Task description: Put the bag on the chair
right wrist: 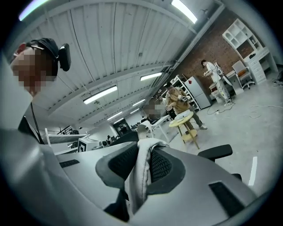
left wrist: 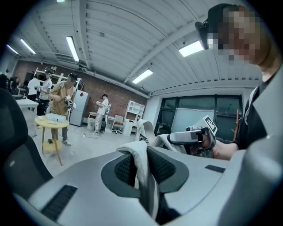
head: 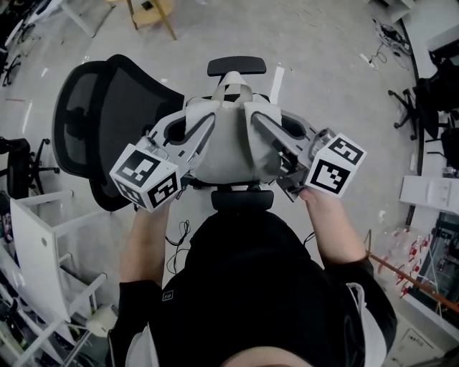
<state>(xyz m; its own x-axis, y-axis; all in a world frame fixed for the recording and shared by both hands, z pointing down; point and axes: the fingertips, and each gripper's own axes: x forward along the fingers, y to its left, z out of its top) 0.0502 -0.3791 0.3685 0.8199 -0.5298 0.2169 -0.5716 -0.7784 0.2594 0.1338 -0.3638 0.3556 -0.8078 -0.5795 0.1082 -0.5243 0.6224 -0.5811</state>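
A pale grey fabric bag (head: 228, 154) hangs between my two grippers, over the seat of a black office chair (head: 107, 118). The chair's mesh back is at the left, with one armrest (head: 237, 66) beyond the bag and one (head: 242, 199) in front of it. My left gripper (head: 203, 123) is shut on a fold of the bag's edge (left wrist: 140, 164). My right gripper (head: 257, 120) is shut on the bag's other edge (right wrist: 140, 170). The bag hides the seat, and I cannot tell whether it rests on it.
A wooden stool (head: 152, 13) stands at the far top. A white shelf frame (head: 36, 251) is at the near left, and another black chair (head: 419, 100) at the right. Several people stand by a round yellow table (left wrist: 52, 121) across the room.
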